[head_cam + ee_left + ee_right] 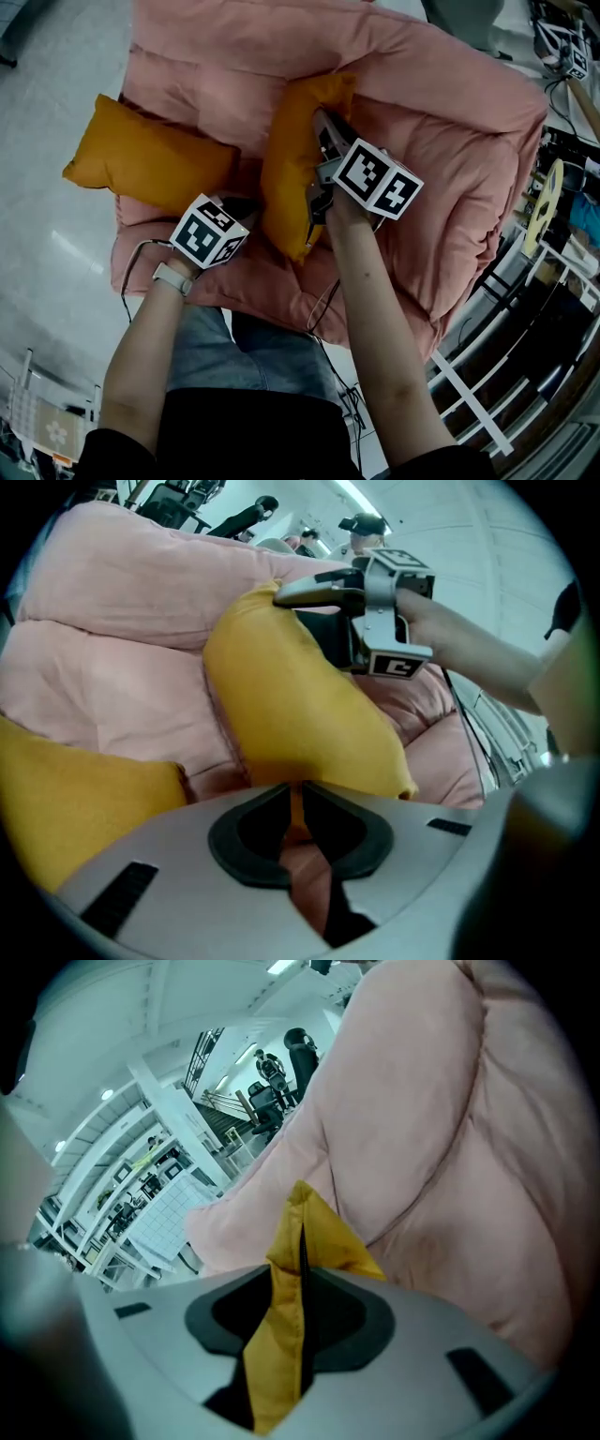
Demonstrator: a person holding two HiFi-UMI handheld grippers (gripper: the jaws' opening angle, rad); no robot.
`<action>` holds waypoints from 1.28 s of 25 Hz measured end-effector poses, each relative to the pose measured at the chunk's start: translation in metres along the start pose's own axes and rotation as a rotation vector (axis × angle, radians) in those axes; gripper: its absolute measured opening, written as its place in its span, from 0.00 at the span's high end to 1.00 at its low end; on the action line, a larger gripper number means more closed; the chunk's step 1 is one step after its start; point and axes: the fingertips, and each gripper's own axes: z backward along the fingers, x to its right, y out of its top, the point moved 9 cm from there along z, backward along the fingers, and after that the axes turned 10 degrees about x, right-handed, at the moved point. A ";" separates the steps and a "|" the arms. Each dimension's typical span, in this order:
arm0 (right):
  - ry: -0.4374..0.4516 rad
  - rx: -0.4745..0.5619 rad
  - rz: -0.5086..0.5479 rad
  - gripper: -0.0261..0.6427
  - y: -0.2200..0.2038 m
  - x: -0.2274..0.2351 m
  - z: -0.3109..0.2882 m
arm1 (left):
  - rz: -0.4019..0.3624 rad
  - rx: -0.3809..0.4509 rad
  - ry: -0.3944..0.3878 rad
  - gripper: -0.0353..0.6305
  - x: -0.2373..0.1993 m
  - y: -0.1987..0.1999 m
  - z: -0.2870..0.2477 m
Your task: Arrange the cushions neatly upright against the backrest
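Closest in, the person's legs [246, 352] are right at the front edge of the sofa [459, 187], with both arms reaching in over the seat. The left gripper [249, 212] sits low near the front of the seat. Its jaws are pretty much fully closed, with just a thin bit of the cushion [289, 159] pinched between them at its bottom edge; you can see the yellow sliver in the left gripper view [298, 810]. A bit further in over the seat, the right gripper [322, 120] is clamped on the cushion's top corner. In its own view [298, 1309] a fold of yellow fabric is squeezed between the jaws and pokes out past them.

So the cushion is held at both ends, standing on its edge in the middle of the seat and bowed a bit, with its top up against the backrest [253, 37].

The second cushion [145, 155] lies flat at the sofa's left edge, sticking out past it over the floor [47, 103]. Off the sofa's right side there are white racks [525, 281].
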 end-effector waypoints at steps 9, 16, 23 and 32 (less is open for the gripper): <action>-0.002 -0.044 0.171 0.51 0.008 -0.005 0.027 | 0.004 0.017 -0.028 0.78 0.010 0.002 -0.002; -0.023 -0.218 0.111 0.36 -0.035 0.024 0.047 | 0.002 0.018 -0.020 0.78 0.009 -0.001 -0.005; 0.023 -0.218 -0.060 0.39 -0.055 0.034 0.042 | -0.012 0.013 -0.008 0.78 0.007 -0.004 -0.011; 0.106 -0.172 -0.141 0.55 -0.058 0.030 0.055 | -0.058 -0.002 -0.037 0.82 0.019 -0.003 0.000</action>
